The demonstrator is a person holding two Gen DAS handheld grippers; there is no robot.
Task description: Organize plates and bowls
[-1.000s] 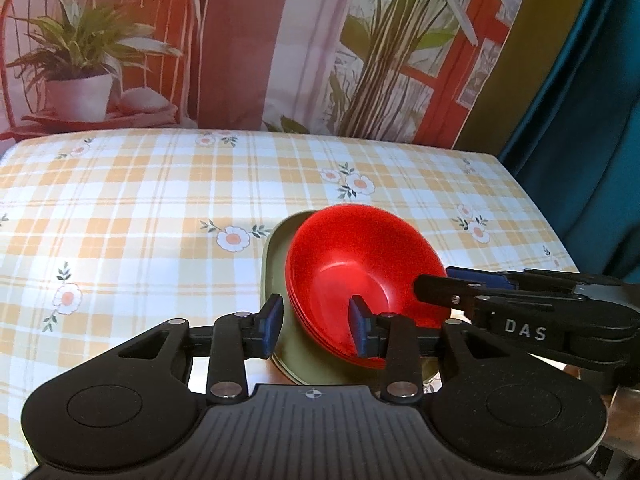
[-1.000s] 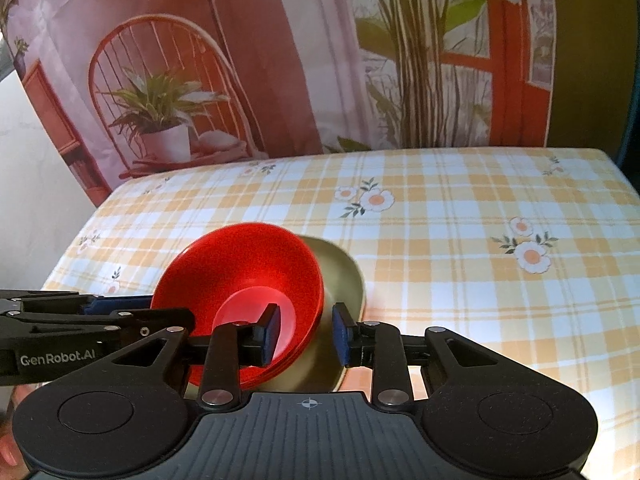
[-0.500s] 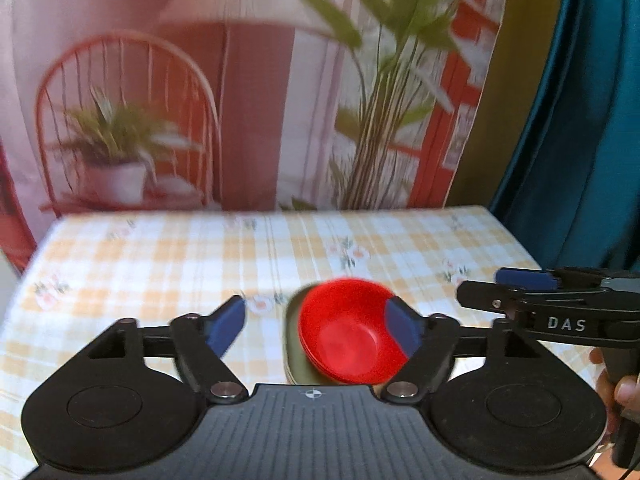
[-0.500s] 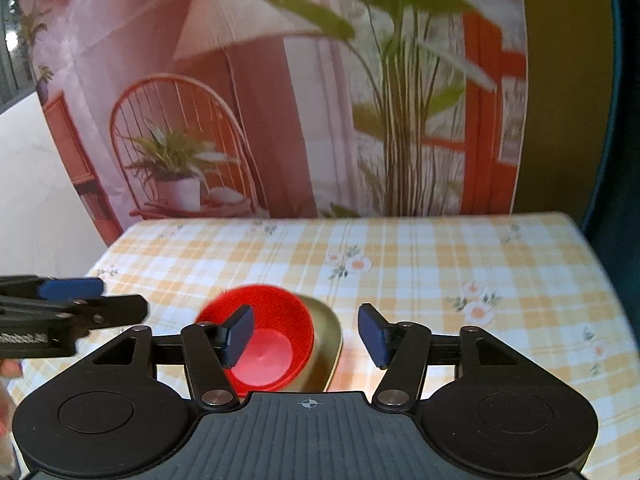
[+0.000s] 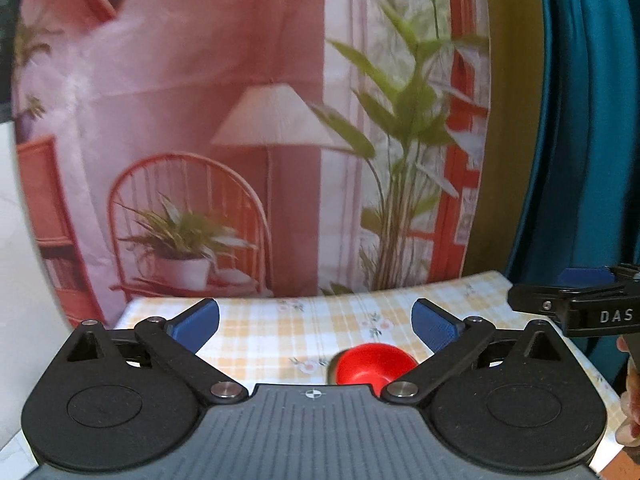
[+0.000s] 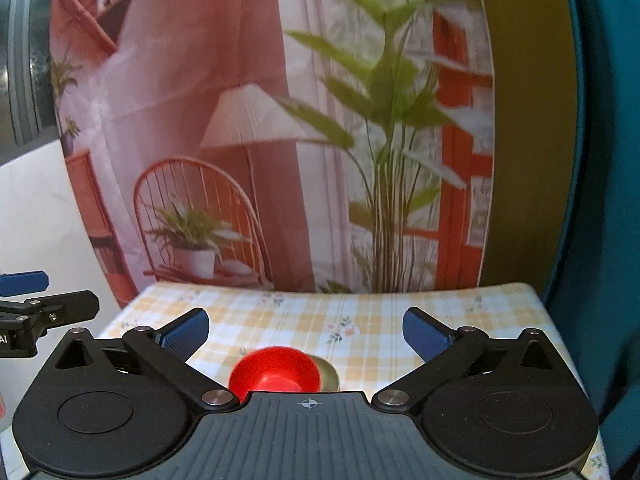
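With the glossy red plastic bowl (image 6: 275, 372) nested on the olive-green plate (image 6: 329, 372) near the checked tablecloth's (image 6: 360, 312) front edge, you're basically done, so keep the left gripper (image 5: 315, 322) and right gripper (image 6: 306, 330) spread wide, empty and clear.

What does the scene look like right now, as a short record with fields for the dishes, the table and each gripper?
dishes: red bowl sitting on an olive plate
table: checked floral tablecloth, the stack near its front edge
left gripper: open, empty, raised above the table
right gripper: open, empty, raised above the table
backdrop: printed curtain with chair, lamp and plants
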